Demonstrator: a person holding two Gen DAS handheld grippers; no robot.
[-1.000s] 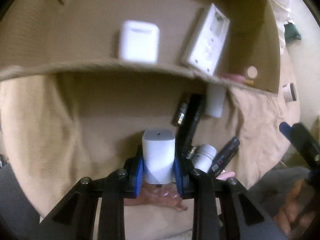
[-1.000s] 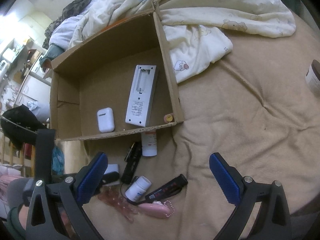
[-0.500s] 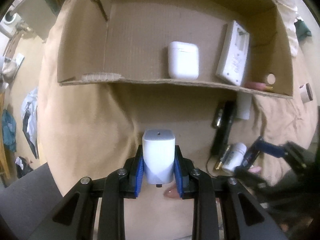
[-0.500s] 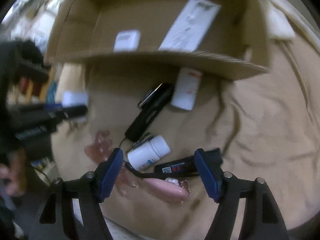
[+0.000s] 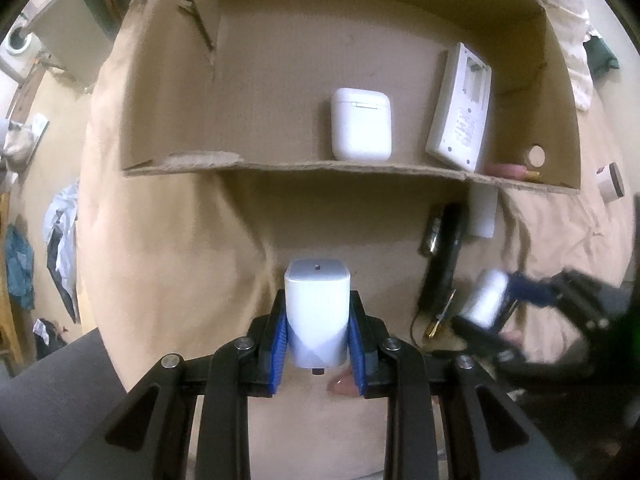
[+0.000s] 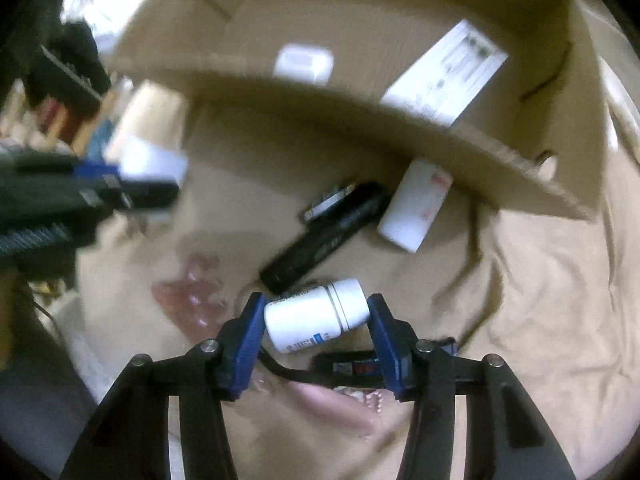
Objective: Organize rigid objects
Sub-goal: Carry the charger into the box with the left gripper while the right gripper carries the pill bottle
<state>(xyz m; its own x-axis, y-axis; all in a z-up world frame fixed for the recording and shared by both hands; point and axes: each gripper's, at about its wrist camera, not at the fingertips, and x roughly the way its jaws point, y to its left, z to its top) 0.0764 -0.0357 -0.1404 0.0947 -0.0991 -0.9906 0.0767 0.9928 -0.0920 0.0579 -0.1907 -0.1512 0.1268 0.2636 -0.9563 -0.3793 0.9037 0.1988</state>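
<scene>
My left gripper (image 5: 318,344) is shut on a white charger block (image 5: 317,308), held above the tan bedcover in front of an open cardboard box (image 5: 280,168). Inside the box lie a white earbud case (image 5: 361,124) and a white remote (image 5: 460,108). My right gripper (image 6: 316,320) points down at the bed with its jaws closing on a white pill bottle (image 6: 316,326). Its blue pads meet the bottle's base and cap, and the bottle lies on the cover. The left wrist view shows that gripper (image 5: 500,300) blurred at the lower right.
A black device (image 6: 328,236) and a white tube (image 6: 416,204) lie beside the box's front wall (image 6: 400,120). A black gadget with a red label (image 6: 360,366), a pink item (image 6: 332,400) and a clear pinkish clip (image 6: 188,300) lie near the bottle. A small jar (image 5: 612,182) sits far right.
My right gripper came down over the pile and narrowed its wide jaws around the pill bottle. The left gripper, still holding the charger block, drew back a little from the box.
</scene>
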